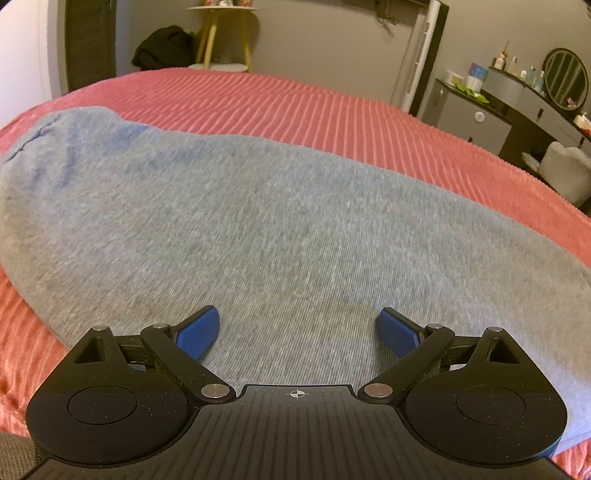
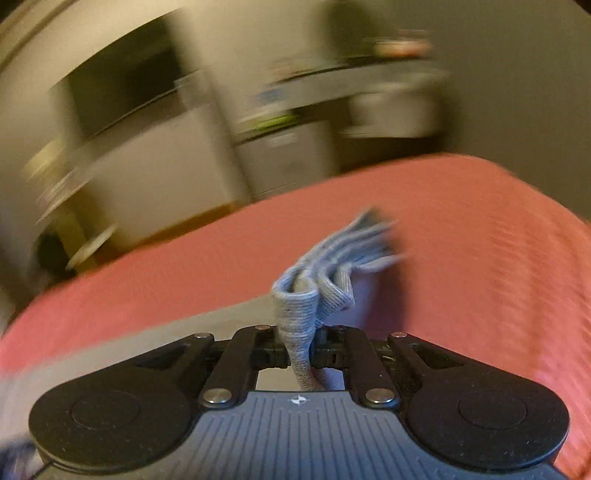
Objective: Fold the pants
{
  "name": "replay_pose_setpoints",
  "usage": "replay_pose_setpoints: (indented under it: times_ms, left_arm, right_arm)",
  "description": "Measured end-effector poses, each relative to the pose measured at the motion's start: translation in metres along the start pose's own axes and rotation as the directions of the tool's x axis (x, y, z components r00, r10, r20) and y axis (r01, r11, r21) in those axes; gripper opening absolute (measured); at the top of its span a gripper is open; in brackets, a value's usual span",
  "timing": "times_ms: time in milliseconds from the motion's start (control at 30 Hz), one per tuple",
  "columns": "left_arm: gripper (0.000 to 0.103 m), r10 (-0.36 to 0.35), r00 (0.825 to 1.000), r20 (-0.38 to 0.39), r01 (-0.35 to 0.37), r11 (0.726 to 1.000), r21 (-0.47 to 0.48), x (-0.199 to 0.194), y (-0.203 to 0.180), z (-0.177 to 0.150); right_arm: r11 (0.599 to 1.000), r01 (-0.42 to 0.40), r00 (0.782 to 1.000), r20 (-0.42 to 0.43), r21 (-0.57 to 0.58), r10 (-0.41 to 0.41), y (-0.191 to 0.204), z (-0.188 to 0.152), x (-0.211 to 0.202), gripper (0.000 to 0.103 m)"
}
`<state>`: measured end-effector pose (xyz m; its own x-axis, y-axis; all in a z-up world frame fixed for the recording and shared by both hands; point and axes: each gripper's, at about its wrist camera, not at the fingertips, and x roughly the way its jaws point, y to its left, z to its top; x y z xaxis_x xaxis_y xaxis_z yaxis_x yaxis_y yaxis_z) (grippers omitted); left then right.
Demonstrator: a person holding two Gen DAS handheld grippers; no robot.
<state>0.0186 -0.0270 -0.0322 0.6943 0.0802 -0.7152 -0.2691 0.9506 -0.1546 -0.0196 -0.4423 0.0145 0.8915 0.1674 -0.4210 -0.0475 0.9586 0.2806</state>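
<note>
Grey knit pants [image 1: 258, 221] lie spread across a red ribbed bedspread [image 1: 314, 107]. My left gripper [image 1: 298, 328] is open, its blue pads [image 1: 197, 332] wide apart just above the grey fabric, holding nothing. My right gripper [image 2: 300, 343] is shut on a bunched end of the grey pants [image 2: 325, 273], with the ribbed cuff sticking out past the fingers above the bedspread [image 2: 480, 277]. The right wrist view is blurred by motion.
In the left wrist view, a yellow-legged side table [image 1: 221, 33] and a dark bundle [image 1: 162, 46] stand beyond the bed. A grey dresser with a round mirror [image 1: 565, 79] is at the right. The right wrist view shows blurred furniture [image 2: 280, 155] behind the bed.
</note>
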Motion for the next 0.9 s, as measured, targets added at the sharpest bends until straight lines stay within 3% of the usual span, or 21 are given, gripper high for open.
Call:
replay_pose_setpoints:
  times_ms: [100, 200, 300, 333, 367, 433, 467, 500, 533, 567, 633, 700, 733, 767, 833, 900]
  left_arm:
    - [0.098, -0.020, 1.000, 0.001, 0.020, 1.000, -0.019, -0.002, 0.003, 0.001]
    - [0.098, -0.033, 0.999, -0.002, 0.033, 0.999, -0.032, -0.002, 0.006, 0.001]
    - [0.098, -0.049, 0.999, -0.003, 0.049, 0.998, -0.040, -0.003, 0.006, 0.001]
    - [0.098, -0.064, 0.998, -0.002, 0.063, 0.997, -0.043, -0.004, 0.007, 0.001]
    - [0.098, -0.083, 0.997, -0.002, 0.083, 0.995, -0.046, -0.004, 0.007, 0.002]
    - [0.098, -0.134, 0.991, -0.007, 0.133, 0.990, -0.052, -0.004, 0.006, 0.003]
    - [0.098, -0.164, 0.986, -0.010, 0.164, 0.985, -0.052, -0.004, 0.004, 0.003]
    - [0.098, -0.187, 0.982, -0.017, 0.186, 0.981, -0.048, -0.004, 0.002, 0.004]
    - [0.097, -0.216, 0.976, -0.026, 0.215, 0.976, -0.046, -0.005, -0.001, 0.004]
    - [0.097, -0.257, 0.966, -0.038, 0.256, 0.966, -0.047, -0.007, -0.006, 0.006]
    - [0.097, -0.340, 0.938, -0.074, 0.336, 0.940, -0.059, -0.008, -0.016, 0.010]
    - [0.097, -0.436, 0.892, -0.119, 0.428, 0.899, -0.089, -0.007, -0.032, 0.012]
    - [0.097, -0.471, 0.871, -0.140, 0.461, 0.882, -0.101, -0.005, -0.041, 0.012]
    - [0.097, -0.489, 0.857, -0.162, 0.477, 0.872, -0.109, -0.001, -0.050, 0.012]
    - [0.096, -0.490, 0.847, -0.206, 0.478, 0.872, -0.107, 0.010, -0.071, 0.013]
    - [0.096, -0.488, 0.841, -0.232, 0.477, 0.872, -0.107, 0.022, -0.088, 0.014]
  right_arm:
    - [0.974, -0.157, 0.983, -0.116, -0.163, 0.139, 0.067, -0.015, 0.014, 0.010]
    - [0.938, -0.281, 0.935, -0.277, -0.203, 0.221, 0.114, -0.042, 0.040, 0.016]
    - [0.937, -0.331, 0.853, -0.460, -0.112, 0.247, 0.135, -0.065, 0.069, 0.031]
    - [0.939, -0.344, 0.828, -0.481, -0.030, 0.288, 0.131, -0.069, 0.074, 0.038]
    - [0.934, -0.352, 0.824, -0.451, 0.068, 0.344, 0.124, -0.070, 0.071, 0.044]
    - [0.911, -0.346, 0.838, -0.362, 0.227, 0.408, 0.103, -0.064, 0.070, 0.057]
    - [0.917, -0.298, 0.863, -0.336, 0.264, 0.378, 0.095, -0.062, 0.069, 0.060]
    - [0.942, -0.209, 0.888, -0.353, 0.261, 0.295, 0.088, -0.062, 0.070, 0.060]
    - [0.966, -0.096, 0.897, -0.401, 0.241, 0.189, 0.081, -0.064, 0.074, 0.060]
    - [0.967, -0.028, 0.892, -0.429, 0.254, 0.138, 0.075, -0.068, 0.077, 0.051]
    - [0.944, -0.041, 0.911, -0.376, 0.328, 0.170, 0.062, -0.066, 0.068, 0.051]
    - [0.945, -0.041, 0.949, -0.282, 0.323, 0.138, 0.058, -0.063, 0.052, 0.054]
    - [0.941, -0.057, 0.964, -0.229, 0.332, 0.139, 0.058, -0.064, 0.044, 0.065]
    - [0.932, -0.084, 0.972, -0.176, 0.353, 0.155, 0.055, -0.065, 0.037, 0.082]
    - [0.910, -0.136, 0.978, -0.094, 0.392, 0.187, 0.049, -0.068, 0.027, 0.094]
    - [0.885, -0.191, 0.971, -0.048, 0.425, 0.233, 0.041, -0.073, 0.021, 0.094]
